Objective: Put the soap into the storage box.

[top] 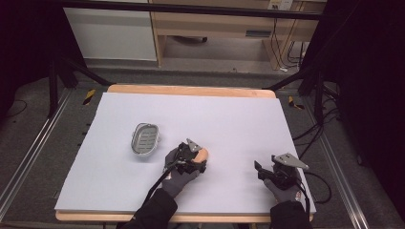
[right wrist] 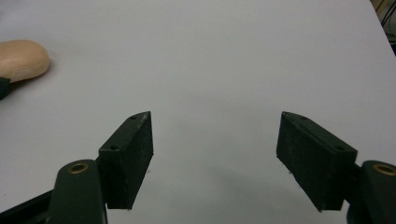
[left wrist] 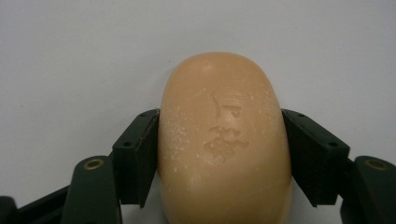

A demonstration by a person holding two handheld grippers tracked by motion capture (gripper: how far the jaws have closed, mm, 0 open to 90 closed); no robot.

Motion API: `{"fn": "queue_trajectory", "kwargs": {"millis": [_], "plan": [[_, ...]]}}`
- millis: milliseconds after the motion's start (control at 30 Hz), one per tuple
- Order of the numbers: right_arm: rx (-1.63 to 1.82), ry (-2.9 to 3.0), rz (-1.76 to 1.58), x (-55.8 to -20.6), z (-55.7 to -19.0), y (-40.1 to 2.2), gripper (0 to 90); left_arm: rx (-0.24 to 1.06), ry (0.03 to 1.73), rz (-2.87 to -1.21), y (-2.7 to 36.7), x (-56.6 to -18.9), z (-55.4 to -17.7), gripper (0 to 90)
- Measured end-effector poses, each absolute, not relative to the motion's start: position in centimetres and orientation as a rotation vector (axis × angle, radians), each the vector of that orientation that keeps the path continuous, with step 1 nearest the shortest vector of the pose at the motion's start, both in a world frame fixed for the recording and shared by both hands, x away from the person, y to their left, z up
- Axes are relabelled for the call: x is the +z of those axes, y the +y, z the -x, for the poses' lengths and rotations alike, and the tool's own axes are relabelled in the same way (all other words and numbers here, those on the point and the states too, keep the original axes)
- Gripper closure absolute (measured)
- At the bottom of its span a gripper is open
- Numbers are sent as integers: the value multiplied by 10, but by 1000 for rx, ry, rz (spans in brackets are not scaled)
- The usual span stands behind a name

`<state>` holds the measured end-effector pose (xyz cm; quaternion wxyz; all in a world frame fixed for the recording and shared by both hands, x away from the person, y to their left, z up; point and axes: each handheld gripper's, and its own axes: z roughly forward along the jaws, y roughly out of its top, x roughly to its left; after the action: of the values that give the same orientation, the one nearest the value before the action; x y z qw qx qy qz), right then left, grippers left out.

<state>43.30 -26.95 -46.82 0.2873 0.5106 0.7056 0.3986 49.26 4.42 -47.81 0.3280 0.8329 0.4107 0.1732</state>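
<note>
High view: on the white-covered table point(top: 229, 119), a grey oval metal soap dish point(top: 144, 139) sits left of centre; just right of it the left gripper point(top: 200, 156) clasps a peach oval soap bar point(top: 204, 153), while the right gripper point(top: 260, 170) rests at lower right. Left gripper view: both black jaws press the soap bar's point(left wrist: 224, 144) sides at frame centre. Right gripper view: the right gripper point(right wrist: 215, 154) has its jaws spread wide over bare tabletop, with the soap bar point(right wrist: 22, 59) at upper left.

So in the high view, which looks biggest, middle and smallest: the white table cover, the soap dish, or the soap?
1. White table cover, biggest by far.
2. Soap dish, middle.
3. Soap, smallest, though the left gripper hides part of it, so its whole size is unsure.
</note>
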Motion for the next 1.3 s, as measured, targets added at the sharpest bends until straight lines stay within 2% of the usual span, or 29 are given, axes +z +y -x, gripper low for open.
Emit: {"fn": "queue_trajectory", "kwargs": {"millis": [867, 1300], "plan": [[1064, 1879, -1366, -468, -432, -270, 268, 417, 999, -2116, 71, -444, -475, 317], [1064, 1875, -1370, -467, -432, -271, 264, 439, 974, -2119, 93, -427, -466, 318]]}}
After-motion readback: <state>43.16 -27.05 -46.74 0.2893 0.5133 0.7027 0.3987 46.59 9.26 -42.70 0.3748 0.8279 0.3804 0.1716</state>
